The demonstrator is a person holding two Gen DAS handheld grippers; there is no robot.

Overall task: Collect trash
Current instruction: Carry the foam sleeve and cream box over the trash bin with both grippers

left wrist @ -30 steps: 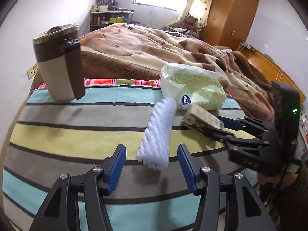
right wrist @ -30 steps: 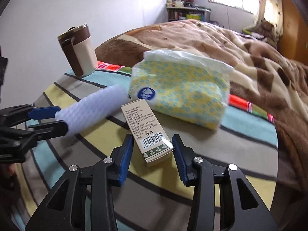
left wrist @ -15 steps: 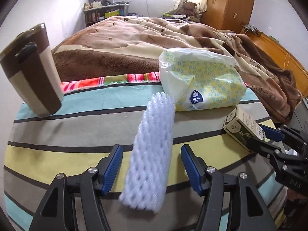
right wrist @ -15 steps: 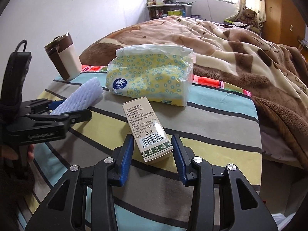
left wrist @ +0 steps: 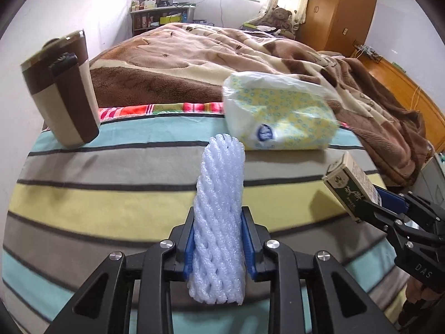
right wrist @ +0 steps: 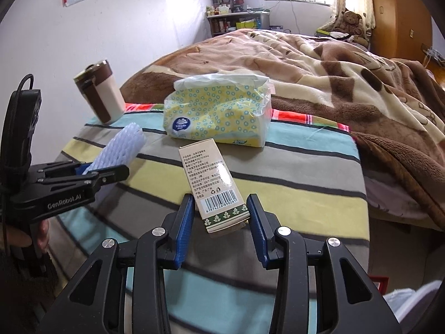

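Note:
My left gripper [left wrist: 217,239] is shut on a white foam net sleeve [left wrist: 219,208] and holds it tilted up off the striped table [left wrist: 111,194]. The sleeve also shows in the right wrist view [right wrist: 119,147], held by the left gripper [right wrist: 111,172]. My right gripper [right wrist: 220,222] is shut on a small beige and green carton [right wrist: 214,186] and holds it raised above the table. In the left wrist view the carton [left wrist: 350,186] sits in the right gripper [left wrist: 372,206] at the right edge.
A yellow tissue pack [left wrist: 278,119] lies at the table's far side, also in the right wrist view [right wrist: 217,114]. A brown and cream travel mug [left wrist: 64,94] stands at the far left. A bed with brown blankets [left wrist: 222,53] lies behind the table.
Both grippers closed: the left on the foam sleeve, the right on the carton. Both items have come up off the table.

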